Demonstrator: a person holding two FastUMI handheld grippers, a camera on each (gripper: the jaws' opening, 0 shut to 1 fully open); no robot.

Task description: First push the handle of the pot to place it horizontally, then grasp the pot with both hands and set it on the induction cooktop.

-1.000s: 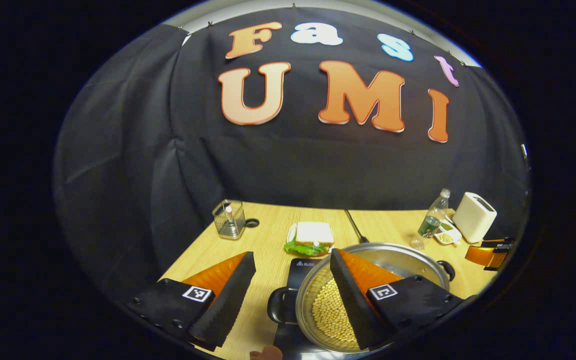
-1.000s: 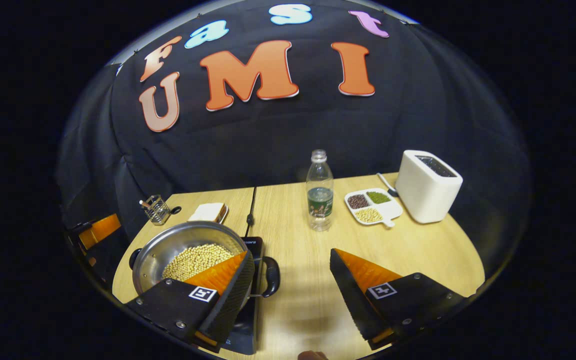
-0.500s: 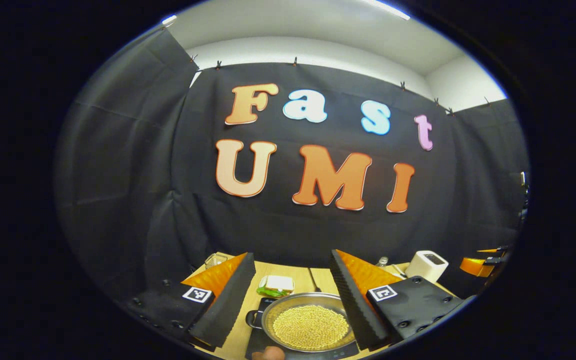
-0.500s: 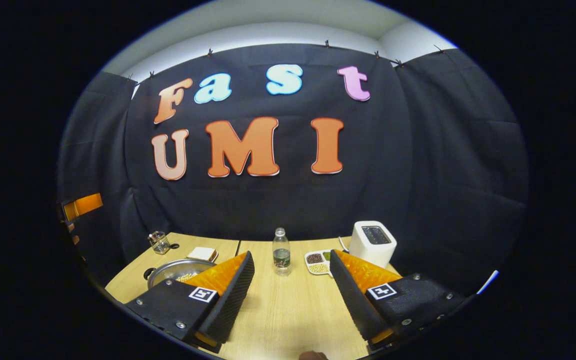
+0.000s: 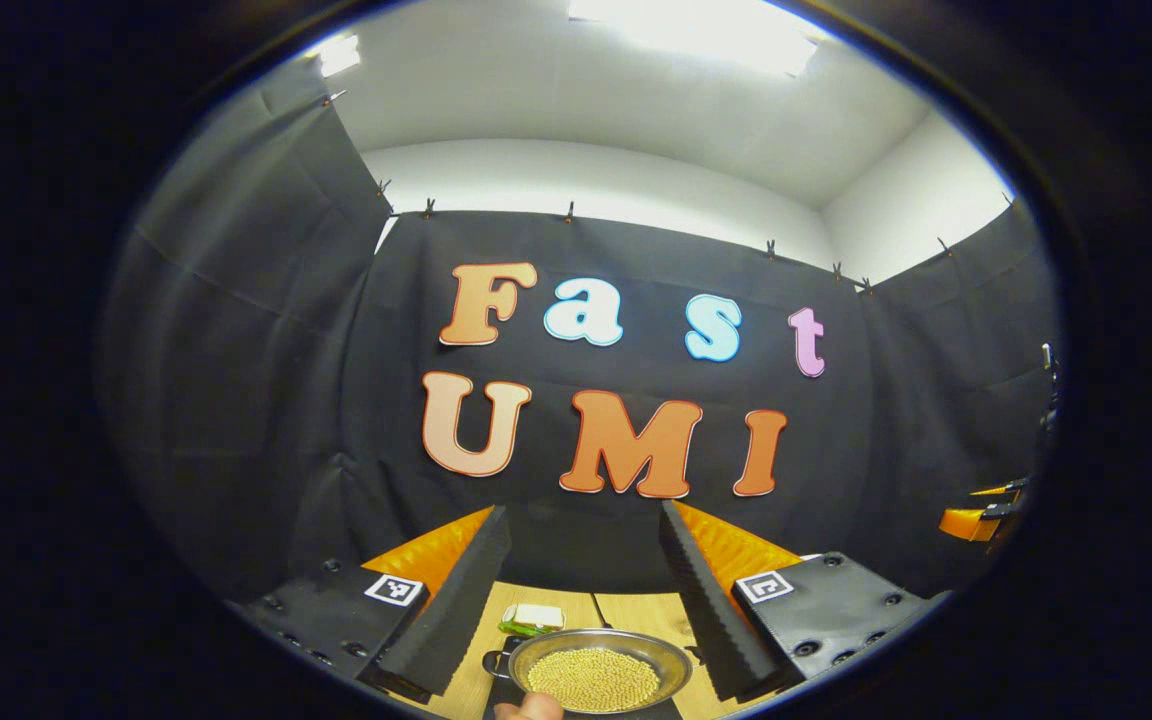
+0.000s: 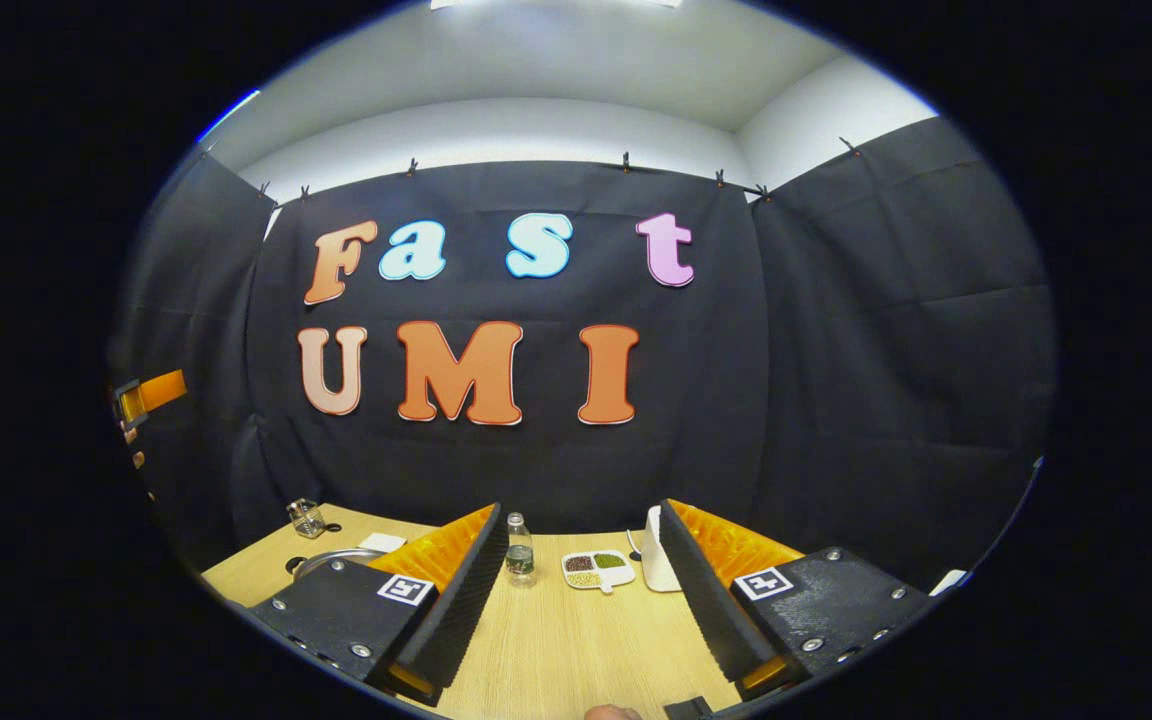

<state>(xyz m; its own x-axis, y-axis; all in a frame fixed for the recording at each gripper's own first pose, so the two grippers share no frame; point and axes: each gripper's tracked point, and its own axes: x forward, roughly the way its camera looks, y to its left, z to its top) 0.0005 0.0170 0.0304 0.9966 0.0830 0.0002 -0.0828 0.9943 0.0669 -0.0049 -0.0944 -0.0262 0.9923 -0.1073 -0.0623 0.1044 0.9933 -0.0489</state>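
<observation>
Steel pot (image 5: 598,668) on induction cooktop (image 5: 502,693)

I've got both cams pitched up at the booth wall, well back from the table (image 6: 556,650) at frame bottom; left gripper view sits over the pot (image 5: 598,668) bottom center, right gripper view catches it lower left (image 6: 321,562), their shared overlap.

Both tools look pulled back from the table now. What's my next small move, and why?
Probably none beyond holding both tools back and ending the run. In the left gripper view the pot of beans sits on the dark induction cooktop, apart from the open left tool. In the right gripper view the open right tool holds nothing above the table.
</observation>
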